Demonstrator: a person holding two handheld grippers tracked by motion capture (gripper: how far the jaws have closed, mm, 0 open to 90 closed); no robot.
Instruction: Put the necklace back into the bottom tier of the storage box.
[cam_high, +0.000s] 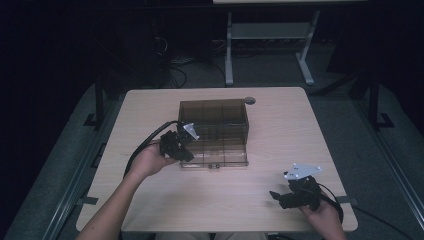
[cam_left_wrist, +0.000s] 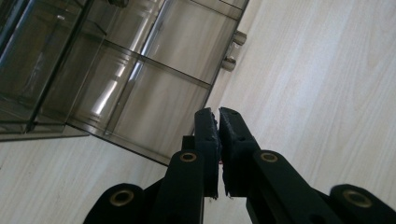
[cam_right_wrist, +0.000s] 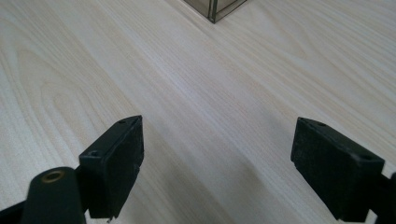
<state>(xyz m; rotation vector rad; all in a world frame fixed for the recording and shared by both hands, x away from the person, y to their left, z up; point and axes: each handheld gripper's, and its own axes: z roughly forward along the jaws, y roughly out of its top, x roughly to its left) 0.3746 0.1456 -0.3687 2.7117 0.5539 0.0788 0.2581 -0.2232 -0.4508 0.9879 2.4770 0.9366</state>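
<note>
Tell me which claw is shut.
The left claw, by the smoky box: its jaws meet with nothing between. The right claw stands wide open over the table.

The smoky compartment box (cam_high: 215, 131) blocks mid-table; bare table (cam_high: 225, 195) lies open before it.

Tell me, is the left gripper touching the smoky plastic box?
Cannot tell. In the left gripper view the shut left gripper overlaps the box's lower edge, showing neither contact nor gap plainly.
</note>
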